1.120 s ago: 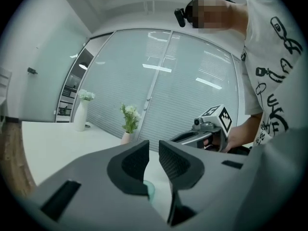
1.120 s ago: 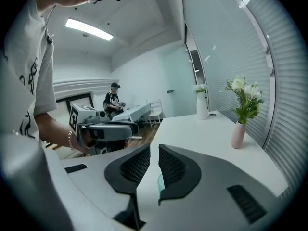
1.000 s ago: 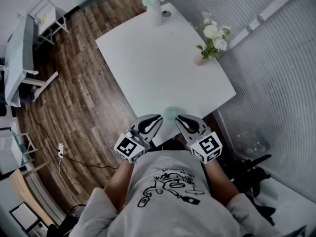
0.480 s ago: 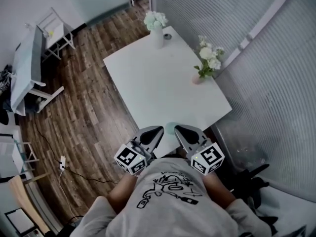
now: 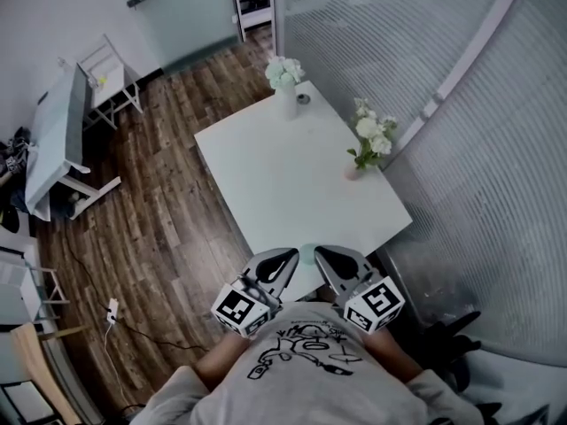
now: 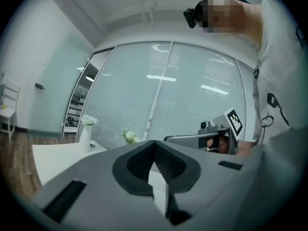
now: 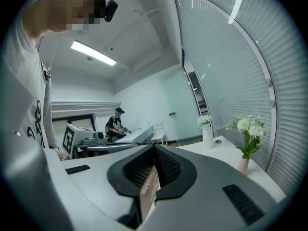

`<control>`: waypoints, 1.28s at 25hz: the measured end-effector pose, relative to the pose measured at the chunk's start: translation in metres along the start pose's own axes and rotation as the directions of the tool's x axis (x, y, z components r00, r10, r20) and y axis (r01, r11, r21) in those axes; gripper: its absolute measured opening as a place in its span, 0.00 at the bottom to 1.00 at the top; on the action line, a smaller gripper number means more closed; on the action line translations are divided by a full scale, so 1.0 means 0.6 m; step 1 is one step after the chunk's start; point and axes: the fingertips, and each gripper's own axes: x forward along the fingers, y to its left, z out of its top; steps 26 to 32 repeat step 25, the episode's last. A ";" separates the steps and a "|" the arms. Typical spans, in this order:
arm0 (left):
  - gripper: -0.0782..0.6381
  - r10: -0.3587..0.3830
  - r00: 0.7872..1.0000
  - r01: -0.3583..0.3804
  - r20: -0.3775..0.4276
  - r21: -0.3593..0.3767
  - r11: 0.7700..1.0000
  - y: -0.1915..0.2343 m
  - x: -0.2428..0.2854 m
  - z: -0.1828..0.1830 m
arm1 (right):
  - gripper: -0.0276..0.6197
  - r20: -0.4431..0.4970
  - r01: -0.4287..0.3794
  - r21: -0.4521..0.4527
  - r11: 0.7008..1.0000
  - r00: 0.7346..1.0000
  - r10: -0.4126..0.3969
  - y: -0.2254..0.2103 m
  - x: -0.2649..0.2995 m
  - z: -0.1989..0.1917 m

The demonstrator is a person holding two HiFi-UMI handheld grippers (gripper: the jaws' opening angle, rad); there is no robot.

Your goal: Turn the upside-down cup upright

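Pale green round cup [image 5: 306, 253] sits at the near edge of the white square table [image 5: 292, 175], between the gripper tips; it is too small to tell mouth-up from mouth-down, so progress is undecided. Left gripper [image 5: 276, 262] and right gripper [image 5: 332, 259]: jaws together, holding nothing. Count: one cup, two grippers, two flower vases (tall white [image 5: 285, 103], small pink [image 5: 353, 172]).

A square white bench [image 5: 266, 175] stands on dark wood-plank floor [image 5: 151, 202] beside a curved glass wall with white slatted blinds [image 5: 478, 131]. At its far corner is a tall white vase of white flowers [image 5: 285, 104] with a small dark round object [image 5: 304, 99] just beside it, and near the blinds-side edge a small pink vase of white blooms [image 5: 353, 171]. Well apart to the left stand a long pale table [image 5: 55, 140] and a white chair [image 5: 108, 81].
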 end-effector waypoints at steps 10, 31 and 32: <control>0.11 0.021 1.000 -0.021 0.010 0.013 1.000 0.000 0.000 0.015 | 0.10 0.014 -0.013 -0.041 0.999 1.000 0.014 0.011 0.008 0.026; 0.11 0.032 0.999 -0.032 0.004 0.019 0.999 0.009 0.007 0.024 | 0.10 0.013 -0.018 -0.045 0.999 1.000 0.019 0.008 0.015 0.037; 0.11 0.032 0.999 -0.032 0.004 0.019 0.999 0.009 0.007 0.024 | 0.10 0.013 -0.018 -0.045 0.999 1.000 0.019 0.008 0.015 0.037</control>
